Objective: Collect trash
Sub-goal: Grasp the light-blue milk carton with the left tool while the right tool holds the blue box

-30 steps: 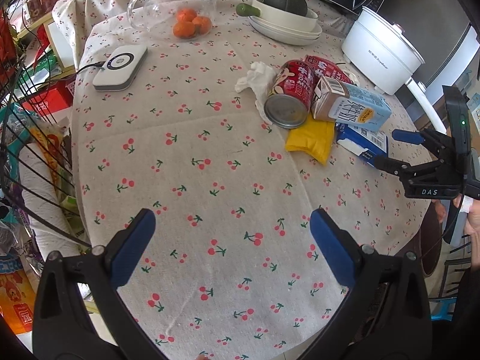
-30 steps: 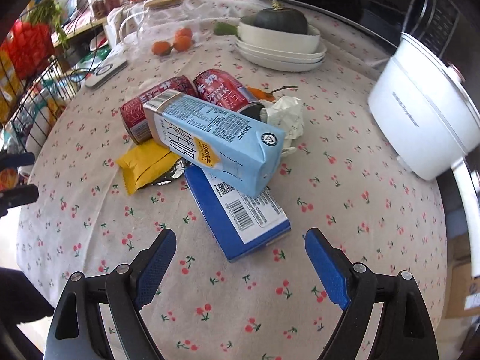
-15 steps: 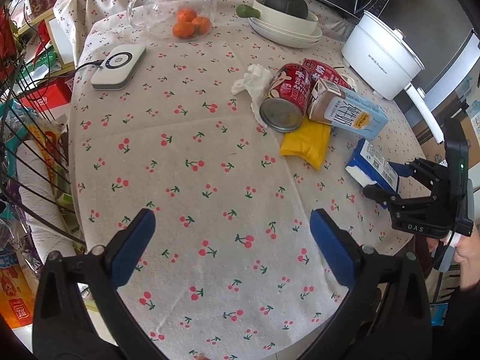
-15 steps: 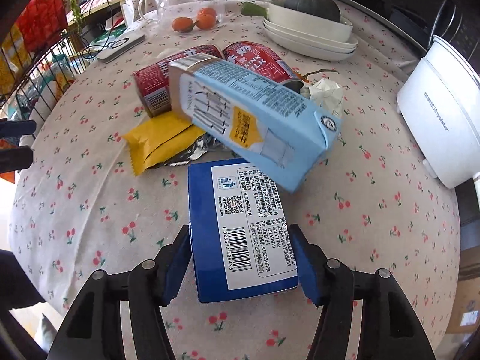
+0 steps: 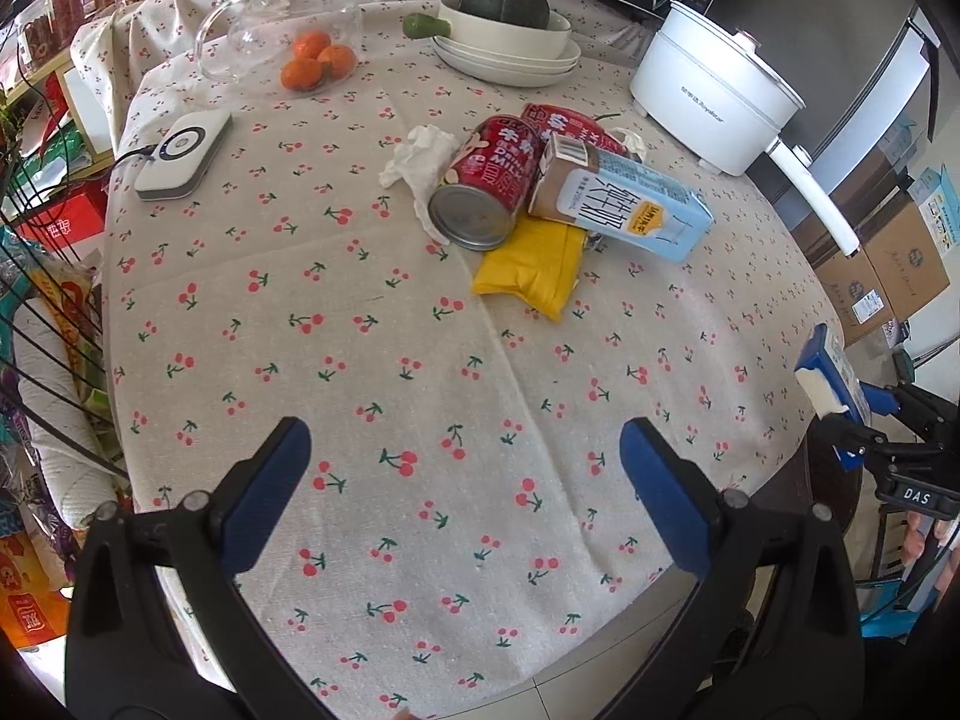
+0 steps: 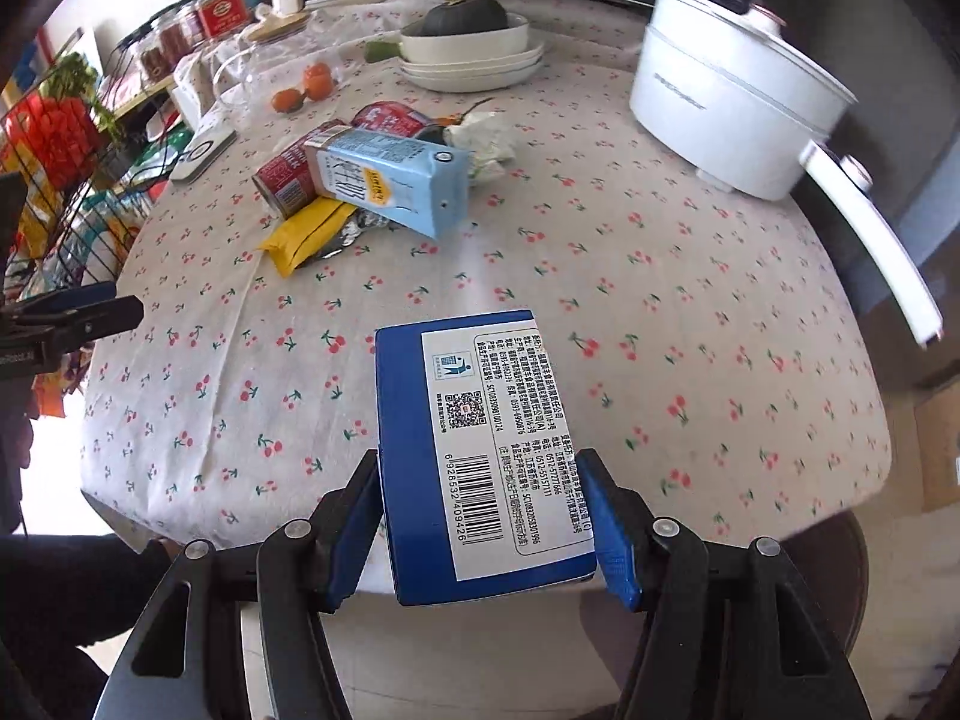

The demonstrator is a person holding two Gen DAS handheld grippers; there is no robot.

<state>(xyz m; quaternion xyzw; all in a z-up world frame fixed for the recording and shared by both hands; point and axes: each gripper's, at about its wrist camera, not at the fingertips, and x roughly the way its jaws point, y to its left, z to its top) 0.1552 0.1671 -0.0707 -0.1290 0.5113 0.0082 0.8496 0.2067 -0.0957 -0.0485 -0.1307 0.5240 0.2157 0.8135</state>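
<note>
R jaws: clenched on the blue box (image 6: 480, 456), pads flat on both long sides; we now hold it lifted over the bench (image 6: 660, 324) edge, well apart from the pile.
L jaws: released, wide apart, nothing between; left gripper (image 5: 462, 480) hovers over bare cloth at the near edge.
Change: a sec ago the box lay on the cloth under the milk carton (image 5: 624, 204); now it's up and pulled back twd us. Carton has settled lower on the pile.
Meaning: first trash item secured, we judge; no bin in view, so drop-off spot unknown.
Left to collect: two red cans (image 5: 486, 180), carton, yellow wrapper (image 5: 531, 267), crumpled tissue (image 5: 417, 159).
Materials: box = stiff card, flat rect., glossy, white barcode label; carton = coated paper, boxy; cans = metal cyl., on their sides, may roll; wrapper = thin crinkly foil; tissue = soft, shapeless.
Bench: round, cherry-print cloth w/ fold creases.
Not trash, prob.: white pot (image 5: 714, 84), bowls w/ squash (image 5: 504, 30).
</note>
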